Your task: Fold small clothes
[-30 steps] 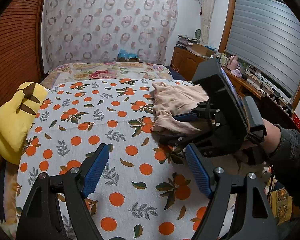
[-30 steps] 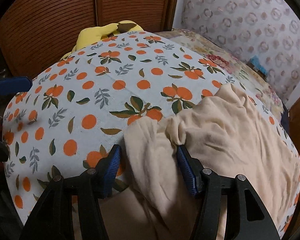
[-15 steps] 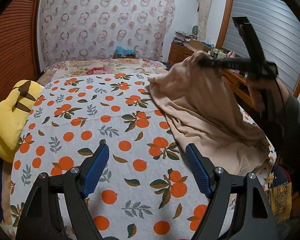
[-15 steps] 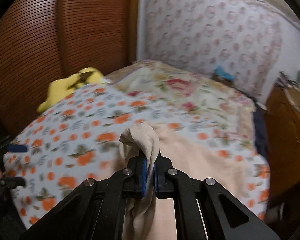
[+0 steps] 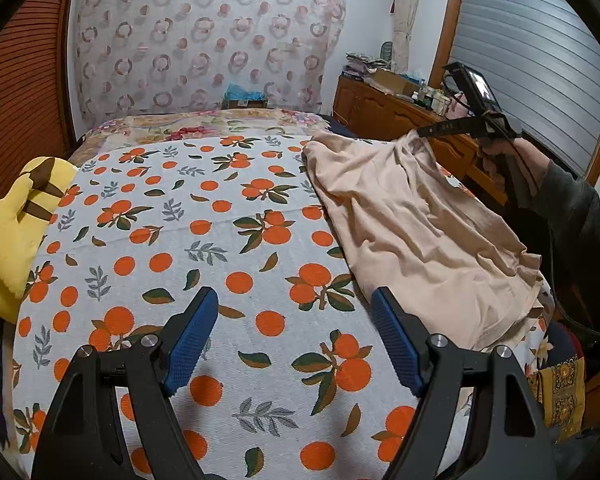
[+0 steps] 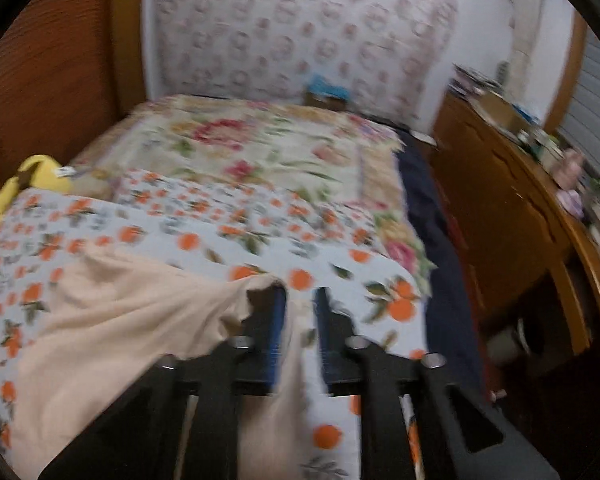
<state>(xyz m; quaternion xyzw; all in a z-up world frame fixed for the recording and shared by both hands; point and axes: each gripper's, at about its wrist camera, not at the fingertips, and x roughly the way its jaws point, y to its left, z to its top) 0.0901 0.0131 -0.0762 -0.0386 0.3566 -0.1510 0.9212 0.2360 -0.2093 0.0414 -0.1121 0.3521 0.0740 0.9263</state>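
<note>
Left gripper sat low in the frame's foreground, fingers spread wide and holding nothing, hovering over the orange-print sheet on the bed.

Garment, beige, lay spread and rumpled at frame right, near the bed's right edge, one end lifted toward the upper right. No clean fold visible.

Right gripper was up there. In the blurred right wrist view its fingers stood a little apart with cloth draped over the left one and hanging between them; whether they pinched it or had let go, I could not tell.

Yellow plush at left edge, dresser farther back.

Judgement: early stage. Spreading flat and all folds remained.
</note>
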